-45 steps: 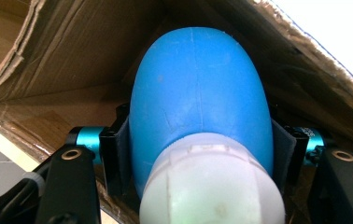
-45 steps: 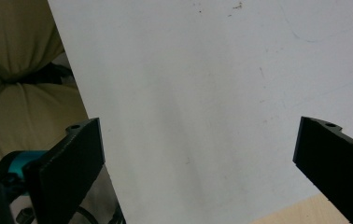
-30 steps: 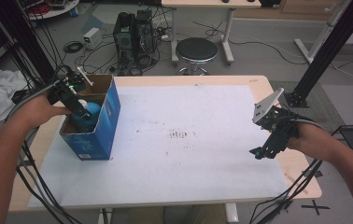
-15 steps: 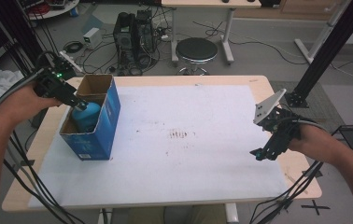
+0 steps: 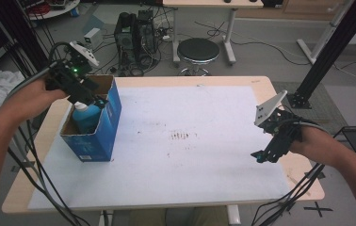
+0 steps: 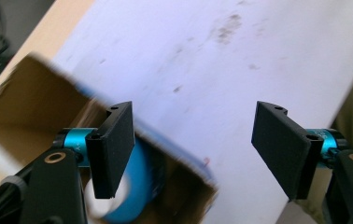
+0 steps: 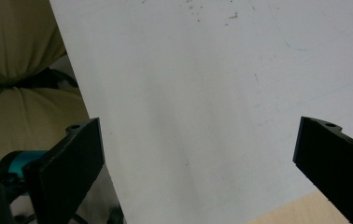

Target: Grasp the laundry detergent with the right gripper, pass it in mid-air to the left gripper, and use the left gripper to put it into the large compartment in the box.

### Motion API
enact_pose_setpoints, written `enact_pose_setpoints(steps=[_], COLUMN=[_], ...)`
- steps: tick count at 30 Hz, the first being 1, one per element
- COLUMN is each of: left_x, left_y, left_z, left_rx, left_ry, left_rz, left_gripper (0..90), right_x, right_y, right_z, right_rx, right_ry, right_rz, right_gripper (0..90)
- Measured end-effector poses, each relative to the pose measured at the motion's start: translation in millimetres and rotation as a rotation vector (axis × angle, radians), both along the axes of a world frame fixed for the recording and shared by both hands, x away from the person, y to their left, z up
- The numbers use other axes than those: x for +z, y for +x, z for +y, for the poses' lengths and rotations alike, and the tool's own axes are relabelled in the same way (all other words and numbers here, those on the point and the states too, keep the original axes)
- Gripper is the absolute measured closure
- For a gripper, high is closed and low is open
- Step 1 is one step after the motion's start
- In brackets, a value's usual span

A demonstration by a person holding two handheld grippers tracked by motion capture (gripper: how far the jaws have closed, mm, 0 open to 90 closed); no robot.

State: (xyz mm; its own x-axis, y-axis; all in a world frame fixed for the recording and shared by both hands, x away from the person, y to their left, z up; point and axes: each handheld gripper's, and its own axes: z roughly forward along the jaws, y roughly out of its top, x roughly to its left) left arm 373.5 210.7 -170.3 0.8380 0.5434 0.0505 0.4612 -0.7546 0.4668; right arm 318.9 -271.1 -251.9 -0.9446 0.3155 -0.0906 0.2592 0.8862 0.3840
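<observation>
Left claw (image 5: 91,96) released, empty, above bottle (image 5: 85,117) in box (image 5: 101,136); right claw (image 7: 198,163) wide, empty.

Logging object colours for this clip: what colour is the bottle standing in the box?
Light blue bottle with a white top, clearest in the high view.

The right claw (image 7: 198,163) has its two black jaws standing wide apart, with nothing between them. Under them lies a white sheet (image 7: 202,84) with a few small dark marks near its far side. The sheet's edge runs down between the jaws, nearer the left one. A bit of the wooden tabletop (image 7: 300,212) shows at the sheet's near corner. Beside the sheet's edge there is beige cloth (image 7: 20,79), folded and soft.
</observation>
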Motion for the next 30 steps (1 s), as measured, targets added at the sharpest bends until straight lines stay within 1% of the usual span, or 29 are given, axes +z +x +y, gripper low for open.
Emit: enact_pose_setpoints(steps=[3,5,6,8,9,10,11,12,13,14,15,16,17,18,19,20,21,22,24,25,27,28,29,30], left_x=[0.7,-0.9,-1.8,-4.4,-5.9,-8.6,-8.7,-8.7,-10.8,-12.5,-14.7,-15.1,-15.3,-15.6,-15.6,-16.8,-17.0,-17.0,-18.2,-18.2,-21.8,-21.8,-23.8,-27.0], left_y=[0.8,2.1,3.3,5.2,5.6,7.3,9.2,9.2,9.7,9.7,10.1,11.4,12.2,13.5,13.5,14.1,16.5,16.5,19.2,19.2,24.2,24.2,26.5,30.0], left_z=[-13.0,-21.3,-25.1,-33.2,-37.9,-47.0,-50.8,-50.8,-55.6,-60.1,-68.2,-71.2,-74.5,-77.2,-77.2,-81.3,-85.6,-85.6,-94.1,-94.1,-104.0,-104.0,-107.8,-112.4], left_rx=[-0.028,-0.032,-0.041,-0.056,-0.067,-0.097,-0.120,-0.120,-0.123,-0.128,-0.143,-0.163,-0.172,-0.178,-0.178,-0.152,-0.138,-0.138,-0.137,-0.137,-0.139,-0.139,-0.142,-0.156], left_ry=[0.005,0.002,0.008,0.010,0.014,0.017,0.034,0.034,0.025,0.018,0.012,0.022,0.033,0.049,0.049,0.042,0.041,0.041,0.040,0.040,0.084,0.084,0.108,0.109], left_rz=[0.000,0.005,0.003,0.014,0.016,0.022,0.025,0.025,0.033,0.036,0.032,0.034,0.031,0.019,0.019,0.003,-0.002,-0.002,-0.018,-0.018,-0.015,-0.015,-0.025,-0.014], left_gripper=[30.1,30.1,30.1,30.1,30.1,30.1,30.1,26.3,12.7,12.7,11.0,11.0,10.9,10.9,10.9,10.9,10.8,10.8,10.8,10.9,10.9,10.9,10.9,10.9], right_x=[0.6,0.4,0.4,0.0,0.0,0.0,0.0,0.0,-0.6,-0.6,-0.3,0.0,0.3,0.5,0.5,0.8,1.4,1.4,2.3,2.3,2.6,2.6,2.6,2.5], right_y=[0.1,0.6,0.6,-0.3,-0.5,-0.6,-0.7,-0.7,-0.6,-0.6,-0.9,-1.3,-1.7,-2.0,-2.0,-2.5,-2.4,-2.4,-2.3,-2.3,-2.0,-2.0,-1.7,-1.2], right_z=[0.7,0.7,0.7,1.3,1.6,1.6,1.8,1.8,2.0,2.0,1.7,1.4,1.2,1.1,1.1,1.1,1.1,1.1,2.0,2.0,2.8,2.8,3.2,3.4], right_rx=[-0.001,0.000,0.000,-0.004,-0.005,-0.004,-0.005,-0.005,-0.004,-0.004,-0.003,-0.005,-0.007,-0.010,-0.010,-0.016,-0.010,-0.010,-0.011,-0.011,-0.011,-0.011,-0.018,-0.013], right_ry=[0.003,0.003,0.003,0.004,0.006,0.006,0.006,0.006,0.009,0.009,0.008,0.007,0.008,0.009,0.009,0.008,0.011,0.011,0.014,0.014,0.017,0.017,0.014,0.016], right_rz=[-0.002,-0.008,-0.008,-0.004,-0.004,-0.005,-0.004,-0.004,-0.005,-0.005,-0.004,-0.002,0.001,0.001,0.001,-0.001,-0.004,-0.004,-0.006,-0.006,-0.005,-0.005,-0.007,-0.006], right_gripper=[1.0,1.0,1.0,1.0,1.0,1.0,1.0,1.0,1.0,1.0,1.0,1.0,1.0,1.0,1.0,1.0,1.0,1.0,1.0,1.0,1.0,1.0,1.0,1.0])
